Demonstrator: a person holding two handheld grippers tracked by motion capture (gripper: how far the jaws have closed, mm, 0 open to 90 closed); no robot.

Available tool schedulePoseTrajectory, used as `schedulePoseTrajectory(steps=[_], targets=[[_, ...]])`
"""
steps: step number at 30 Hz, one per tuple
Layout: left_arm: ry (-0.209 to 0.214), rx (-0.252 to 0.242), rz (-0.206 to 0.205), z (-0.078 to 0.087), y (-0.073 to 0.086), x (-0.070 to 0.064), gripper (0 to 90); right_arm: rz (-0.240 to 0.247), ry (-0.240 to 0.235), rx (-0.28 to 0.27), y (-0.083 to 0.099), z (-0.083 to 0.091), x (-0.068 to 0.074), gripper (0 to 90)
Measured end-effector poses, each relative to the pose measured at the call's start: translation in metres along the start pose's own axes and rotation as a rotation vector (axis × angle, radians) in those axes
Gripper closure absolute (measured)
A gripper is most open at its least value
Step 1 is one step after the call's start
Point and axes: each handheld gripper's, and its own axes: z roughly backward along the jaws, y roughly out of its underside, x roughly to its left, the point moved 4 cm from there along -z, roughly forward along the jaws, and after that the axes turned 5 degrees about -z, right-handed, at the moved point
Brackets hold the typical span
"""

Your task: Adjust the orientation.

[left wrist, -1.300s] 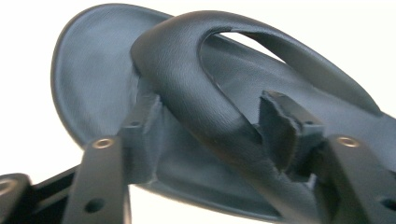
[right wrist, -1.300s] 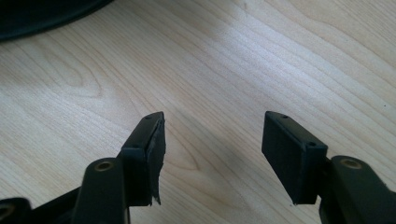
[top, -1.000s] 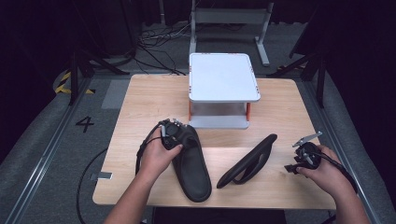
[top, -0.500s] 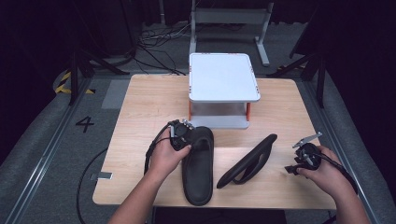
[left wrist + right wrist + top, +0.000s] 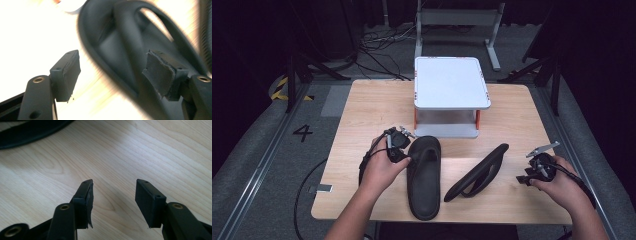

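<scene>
A black slipper [image 5: 424, 175] lies flat on the wooden table [image 5: 377, 107], toe toward the far side. My left gripper [image 5: 396, 145] sits at the left of its toe. In the left gripper view my left gripper [image 5: 112, 65] is open, and the slipper's [image 5: 120, 50] rim and strap lie blurred between and beyond the pads [image 5: 160, 72]. A second black slipper [image 5: 477, 172] rests on its side to the right. My right gripper [image 5: 532, 172] is right of it and open [image 5: 113, 182] over bare wood, with a slipper's edge [image 5: 30, 132] at the upper left.
A white two-level stand [image 5: 451, 82] with orange posts stands at the back middle of the table. Cables trail on the grey floor [image 5: 277, 150] around the table. A metal frame [image 5: 457, 20] stands behind the table.
The flat slipper's toe swung to the right, so it now lies straighter. My left gripper went right with it, then drew back a little to the left. The right gripper stayed put.
</scene>
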Motion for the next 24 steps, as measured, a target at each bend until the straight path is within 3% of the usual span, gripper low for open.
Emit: schedulePoseTrajectory(steps=[6, 10, 15, 24], targets=[[-0.041, 0.021, 0.020, 0.016, 0.015, 0.020, 27.6, 0.062, -0.002, -0.039, -0.007, 0.007, 0.011, 47.3], [-0.058, 0.048, 0.037, 0.022, 0.025, 0.032, 27.1, 0.060, 0.004, -0.041, -0.008, 0.011, 0.016, 46.0], [-0.053, 0.088, 0.046, 0.024, 0.041, 0.041, 26.8, 0.125, 0.011, -0.070, -0.015, 0.021, 0.025, 42.6], [-0.061, 0.120, 0.103, 0.027, 0.064, 0.051, 26.8, 0.155, -0.019, -0.131, -0.033, 0.046, 0.038, 39.9]])
